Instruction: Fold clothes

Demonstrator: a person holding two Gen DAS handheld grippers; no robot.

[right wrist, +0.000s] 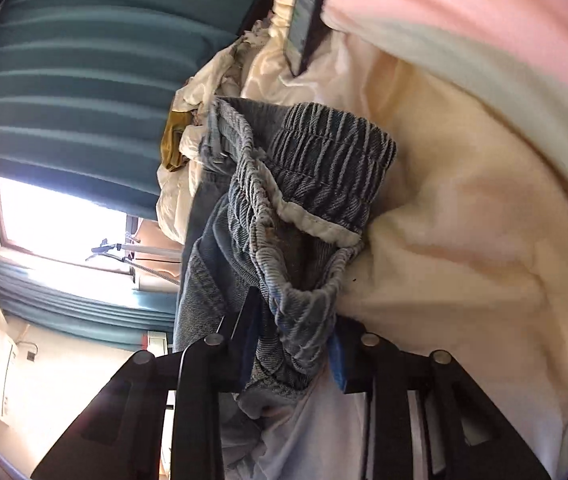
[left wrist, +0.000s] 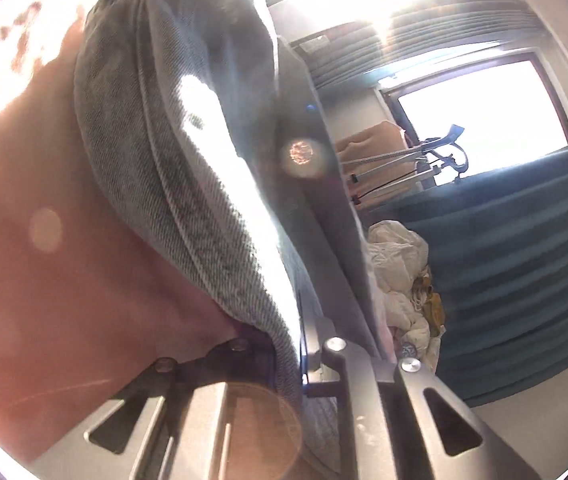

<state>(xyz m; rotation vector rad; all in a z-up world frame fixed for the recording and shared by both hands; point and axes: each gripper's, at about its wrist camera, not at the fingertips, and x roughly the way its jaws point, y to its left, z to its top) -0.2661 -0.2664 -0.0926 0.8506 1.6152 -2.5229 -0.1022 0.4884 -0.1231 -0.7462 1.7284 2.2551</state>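
Right gripper [right wrist: 292, 340]: jaws narrow, clamped on the gathered elastic waistband [right wrist: 304, 264] of a pair of jeans [right wrist: 220, 240]. Blue pads sit on either side of the bunched band, cloth pressed between them. The grip falls on the waistband's edge, probably so the garment can be lifted by its firmest seam and hang straight.

Left gripper [left wrist: 304, 364]: jaws nearly shut, pinching grey-blue denim [left wrist: 172, 184] that rises from the fingers and fills the middle of the left wrist view. Likely the same jeans, taken at another point along the top; I cannot confirm this from one view alone.

Jeans: held off the bed, not lying flat. In the right wrist view the waist opening faces the camera, the waistband folded over itself, and the long axis runs away from the gripper toward the heap of clothes [right wrist: 204, 92] behind. The legs are out of sight, so where they trail cannot be told.

Around: cream bedding [right wrist: 464, 220] under and beside the jeans, a pink cloth [right wrist: 484, 20] along the far edge, teal curtains [right wrist: 84, 60] and a bright window [left wrist: 480, 120] beyond.

Judgement: both hands have the top edge; the fold itself is not yet begun.
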